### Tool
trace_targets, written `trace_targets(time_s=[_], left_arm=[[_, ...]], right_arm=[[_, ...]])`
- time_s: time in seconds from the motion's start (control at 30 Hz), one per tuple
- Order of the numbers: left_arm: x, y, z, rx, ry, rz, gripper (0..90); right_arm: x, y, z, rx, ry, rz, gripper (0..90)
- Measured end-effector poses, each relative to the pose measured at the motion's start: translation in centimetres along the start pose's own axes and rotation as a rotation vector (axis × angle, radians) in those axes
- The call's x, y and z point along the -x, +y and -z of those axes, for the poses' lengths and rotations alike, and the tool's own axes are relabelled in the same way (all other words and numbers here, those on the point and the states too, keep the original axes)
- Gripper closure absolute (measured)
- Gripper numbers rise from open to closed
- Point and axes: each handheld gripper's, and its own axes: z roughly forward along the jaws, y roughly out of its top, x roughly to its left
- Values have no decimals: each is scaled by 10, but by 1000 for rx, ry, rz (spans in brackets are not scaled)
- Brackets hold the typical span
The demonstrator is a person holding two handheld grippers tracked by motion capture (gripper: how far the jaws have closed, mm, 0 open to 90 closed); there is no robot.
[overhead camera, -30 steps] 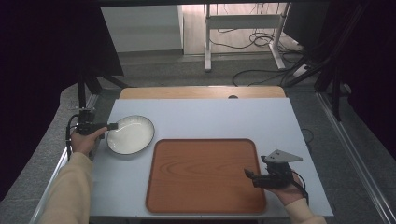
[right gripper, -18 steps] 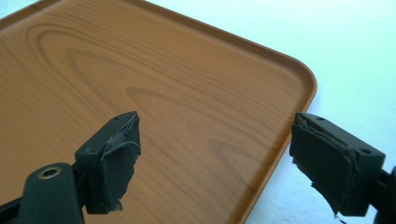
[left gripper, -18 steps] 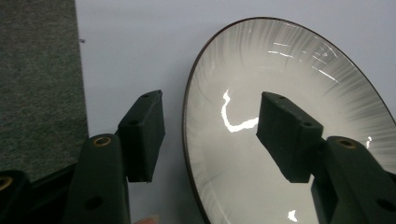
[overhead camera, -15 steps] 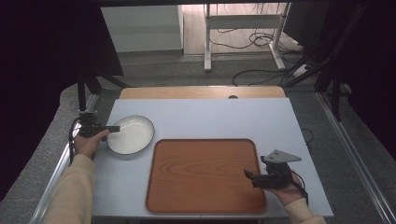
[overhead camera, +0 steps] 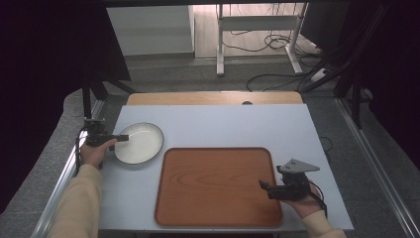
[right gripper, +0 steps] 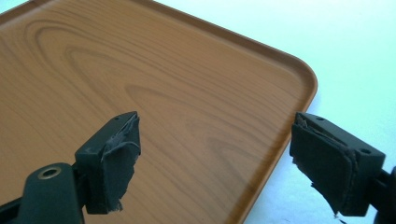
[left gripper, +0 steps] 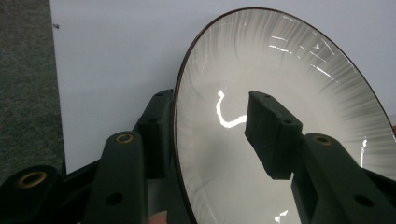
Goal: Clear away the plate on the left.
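- Left gripper (overhead camera: pixel 119 138) sits at the left edge of the table (overhead camera: pixel 223 124), with the near-left rim of the plate (overhead camera: pixel 138 143) between its jaws.
- From the left gripper view, one jaw is under the plate (left gripper: pixel 280 93) and the other over its white inside; the jaws have just been closing, but a gap shows between the upper pad and the plate, so they are not yet clamped on it.
- Plate lies flat on the table, just beside the tray's far-left corner, apart from it.
- Wooden tray (overhead camera: pixel 218 186) lies empty in the middle of the table's near half.
- Right gripper (overhead camera: pixel 265 186) rests over the tray's near-right edge, held level and pointing left.
- Right gripper view shows its jaws spread wide with nothing between them, above the tray (right gripper: pixel 163 93) near its rounded corner.
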Motion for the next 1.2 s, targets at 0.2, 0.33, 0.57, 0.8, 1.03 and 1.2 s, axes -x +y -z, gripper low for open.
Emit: trace_targets(time_s=[0.2,0.33,0.57,0.8,1.03,1.2], left_arm=[[1,-1,-7,-8,5,4,513],[0,0,-8,-7,-8,20,511],[-1,0,-7,-12,29,32,614],[-3,0,-4,-26,15,48,710],[-1,1,5,-6,0,55,783],[8,3,16,21,2,55,818]], right_arm=[[2,0,1,8,-2,-7,164],[5,0,3,14,-9,-22,164],[4,0,2,10,-8,-15,163],[5,0,2,9,-10,-14,163],[5,1,1,9,-11,-16,163],[5,1,2,13,-16,-16,164]])
